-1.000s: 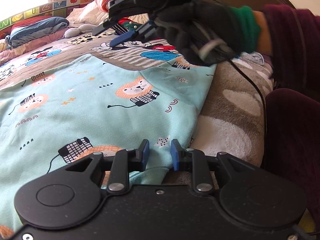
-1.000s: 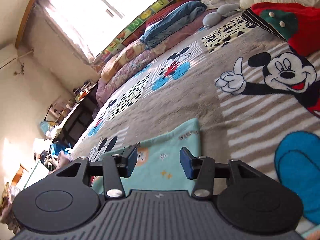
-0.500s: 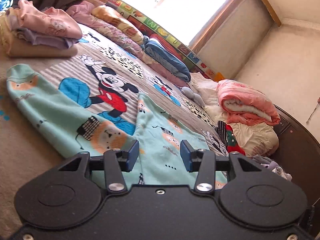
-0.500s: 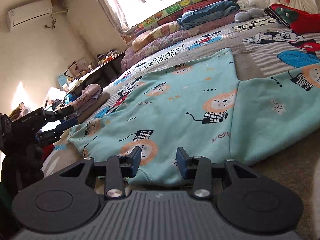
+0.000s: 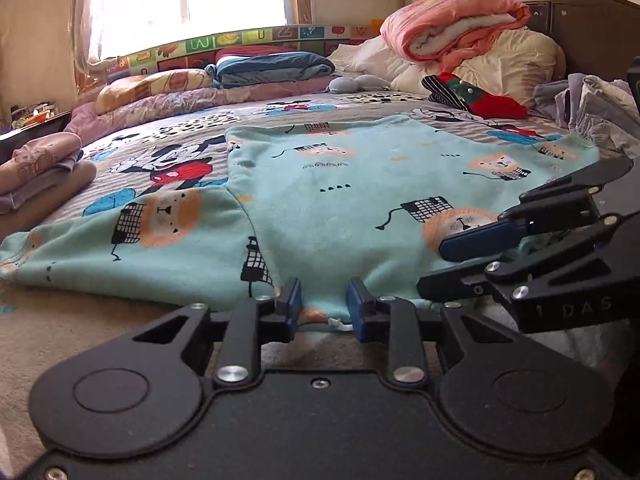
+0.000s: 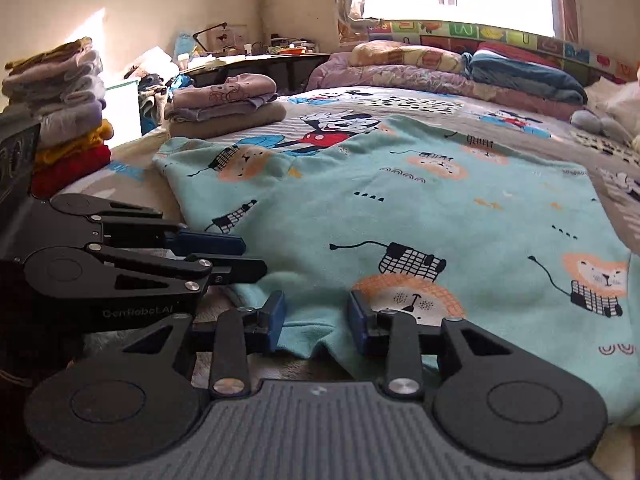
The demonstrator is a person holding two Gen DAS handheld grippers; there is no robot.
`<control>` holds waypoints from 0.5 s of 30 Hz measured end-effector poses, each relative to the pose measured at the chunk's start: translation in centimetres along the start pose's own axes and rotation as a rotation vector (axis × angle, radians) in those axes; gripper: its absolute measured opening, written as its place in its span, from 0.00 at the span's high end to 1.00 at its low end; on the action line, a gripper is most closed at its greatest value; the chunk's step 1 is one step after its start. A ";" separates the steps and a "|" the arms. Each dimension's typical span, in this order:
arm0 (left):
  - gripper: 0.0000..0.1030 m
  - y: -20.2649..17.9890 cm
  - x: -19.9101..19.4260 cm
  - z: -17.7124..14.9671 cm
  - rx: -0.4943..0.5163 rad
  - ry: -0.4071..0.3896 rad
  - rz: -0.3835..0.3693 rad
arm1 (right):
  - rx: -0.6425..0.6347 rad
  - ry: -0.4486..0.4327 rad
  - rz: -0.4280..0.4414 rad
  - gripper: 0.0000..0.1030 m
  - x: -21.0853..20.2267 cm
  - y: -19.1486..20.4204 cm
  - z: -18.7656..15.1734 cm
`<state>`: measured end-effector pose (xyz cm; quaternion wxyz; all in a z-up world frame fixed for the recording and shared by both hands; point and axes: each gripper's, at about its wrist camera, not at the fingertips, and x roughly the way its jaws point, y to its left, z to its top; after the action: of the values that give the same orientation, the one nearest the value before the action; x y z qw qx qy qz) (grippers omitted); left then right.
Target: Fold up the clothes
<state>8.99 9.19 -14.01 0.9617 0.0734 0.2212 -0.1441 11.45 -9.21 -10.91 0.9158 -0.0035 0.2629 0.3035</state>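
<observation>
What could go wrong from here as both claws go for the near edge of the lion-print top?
1. Both claws are open. The left claw and right claw sit close together at the near hem of the teal lion-print top, so they might bump or bunch the cloth.
2. Only a thin edge lies between the fingers, so a pinch could catch one layer or slip.
3. The left sleeve lies spread out to the side and may drag and wrinkle if the hem is lifted.

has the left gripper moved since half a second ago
Yes. The left gripper swung toward the lion-print garment's near edge; the pink folded quilt shifted from right-middle to upper right.
</observation>
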 end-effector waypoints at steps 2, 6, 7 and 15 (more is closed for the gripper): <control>0.74 0.5 -0.9 1.4 -0.003 -0.030 -0.018 | -0.052 0.025 -0.027 0.65 0.2 0.9 -0.3; 0.74 2.8 1.1 1.3 -0.073 0.033 0.025 | -0.107 0.048 -0.055 0.65 0.8 2.1 -0.6; 0.72 3.1 1.9 0.7 -0.036 0.071 0.033 | -0.111 0.049 -0.057 0.65 0.9 2.3 -0.6; 0.68 11.9 2.2 -0.2 -0.272 0.082 0.200 | -0.142 0.053 -0.070 0.63 2.5 3.5 -0.6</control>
<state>14.47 19.97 -14.20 0.9625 -0.0300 0.2693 -0.0131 10.87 -5.09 -12.10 0.9161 -0.0858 0.2647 0.2888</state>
